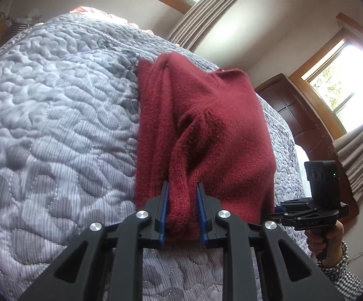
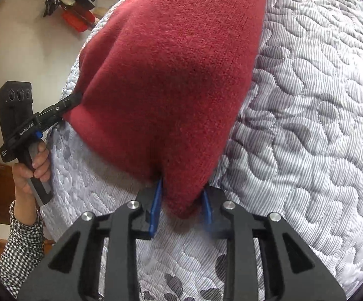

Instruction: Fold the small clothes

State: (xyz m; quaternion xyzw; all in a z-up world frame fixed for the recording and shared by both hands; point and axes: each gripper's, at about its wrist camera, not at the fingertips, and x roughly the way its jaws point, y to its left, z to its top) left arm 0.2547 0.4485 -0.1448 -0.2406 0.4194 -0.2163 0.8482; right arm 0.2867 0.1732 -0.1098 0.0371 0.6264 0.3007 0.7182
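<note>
Bed covered by a pale grey quilted bedspread (image 1: pixel 56 115) with a stitched pebble pattern, spreading ahead of and beneath both tools. Dark red knitted sweater (image 1: pixel 206 130), partly folded, lying on the bedspread directly ahead of the fingers and rising from them in thick folds; in the right wrist view the same garment (image 2: pixel 171 70) fills the space above the fingers. Left hand-held gripper (image 1: pixel 182 210), black frame with blue-lined fingers, clamped on a bunched fold at the sweater's near edge; from the right wrist view it appears at far left (image 2: pixel 73 100), its tip against the cloth's left corner. Right hand-held gripper (image 2: pixel 181 200), same build, clamped on a pointed corner of the sweater; seen from the left wrist view it sits at the garment's right edge (image 1: pixel 279 209). A hand (image 2: pixel 34 165) in a black-and-white checked sleeve (image 2: pixel 23 245) grips the left handle.
</note>
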